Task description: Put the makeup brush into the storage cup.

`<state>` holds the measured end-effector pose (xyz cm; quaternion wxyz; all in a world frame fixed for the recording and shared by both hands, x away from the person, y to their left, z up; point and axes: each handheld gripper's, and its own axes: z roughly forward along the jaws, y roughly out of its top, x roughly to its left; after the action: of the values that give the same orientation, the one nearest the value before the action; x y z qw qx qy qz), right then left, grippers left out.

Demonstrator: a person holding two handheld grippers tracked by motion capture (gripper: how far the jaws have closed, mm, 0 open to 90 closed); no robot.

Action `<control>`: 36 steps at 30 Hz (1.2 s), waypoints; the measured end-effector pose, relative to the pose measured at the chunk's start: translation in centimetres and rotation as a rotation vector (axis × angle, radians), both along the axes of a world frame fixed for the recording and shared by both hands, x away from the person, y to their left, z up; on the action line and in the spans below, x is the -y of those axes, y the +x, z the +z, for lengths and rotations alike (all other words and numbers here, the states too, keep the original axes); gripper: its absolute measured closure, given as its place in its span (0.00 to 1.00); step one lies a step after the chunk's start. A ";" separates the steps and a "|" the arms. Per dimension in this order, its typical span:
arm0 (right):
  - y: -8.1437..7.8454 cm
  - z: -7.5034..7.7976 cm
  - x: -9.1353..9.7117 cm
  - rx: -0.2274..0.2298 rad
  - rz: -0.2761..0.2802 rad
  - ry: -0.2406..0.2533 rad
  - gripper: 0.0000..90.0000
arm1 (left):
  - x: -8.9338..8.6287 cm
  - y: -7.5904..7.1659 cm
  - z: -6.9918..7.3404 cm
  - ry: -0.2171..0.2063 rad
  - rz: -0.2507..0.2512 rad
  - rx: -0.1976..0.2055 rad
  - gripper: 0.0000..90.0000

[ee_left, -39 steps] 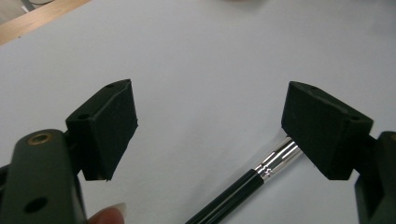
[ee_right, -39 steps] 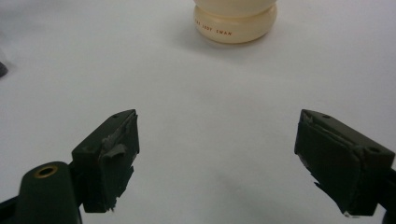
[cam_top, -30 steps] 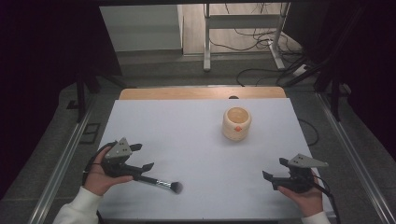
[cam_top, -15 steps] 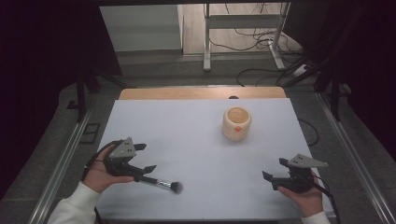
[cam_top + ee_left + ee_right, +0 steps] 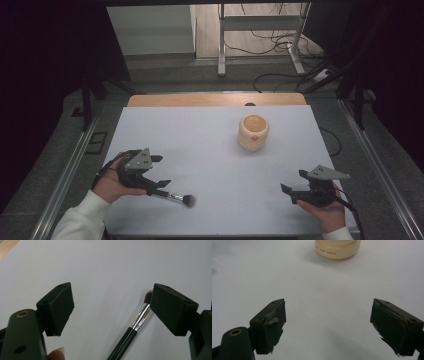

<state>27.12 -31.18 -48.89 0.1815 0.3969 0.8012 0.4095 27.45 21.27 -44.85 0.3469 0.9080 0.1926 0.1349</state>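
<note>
A makeup brush (image 5: 176, 198) with a black handle, silver ferrule and dark bristles lies on the white table top (image 5: 210, 150) at the front left. My left gripper (image 5: 161, 171) stands open right over the handle end. In the left gripper view the brush (image 5: 140, 320) runs up between the wide-apart jaws, its ferrule close beside the right pad, and neither pad presses on it. A cream cup (image 5: 253, 131) stands upright at the back right. My right gripper (image 5: 294, 181) rests open at the front right, pointing toward the cup (image 5: 337, 250), with nothing between its jaws (image 5: 328, 315).
A wooden strip (image 5: 215, 100) borders the table's far edge. Metal rails run along both sides of the table. Cables and a metal stand lie on the floor beyond.
My left gripper has shifted slightly to the right over the brush handle. The brush, the cup and the right gripper have not moved.
</note>
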 end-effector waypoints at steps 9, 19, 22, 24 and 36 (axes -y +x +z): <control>0.0 0.0 0.0 -0.003 -0.004 0.003 0.15 | 0.6 0.7 0.0 0.057 -0.096 0.008 0.21; 0.0 0.0 0.0 -0.004 -0.002 -0.005 0.15 | 1.4 1.5 -0.9 0.127 -0.172 0.002 0.20; 0.0 -0.1 0.0 -0.005 -0.003 -0.004 0.15 | 1.7 1.5 -1.0 0.145 -0.184 0.004 0.19; 0.0 -0.1 0.0 -0.005 -0.002 -0.006 0.15 | 1.8 1.5 -1.1 0.154 -0.186 -0.002 0.19; 0.0 -0.1 -0.1 -0.007 0.000 -0.009 0.15 | 2.2 1.3 -1.9 0.220 -0.235 -0.029 0.15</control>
<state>27.16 -31.12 -49.01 0.1805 0.3977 0.8035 0.4045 28.77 19.08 -46.74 0.2558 0.9586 0.0740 0.1005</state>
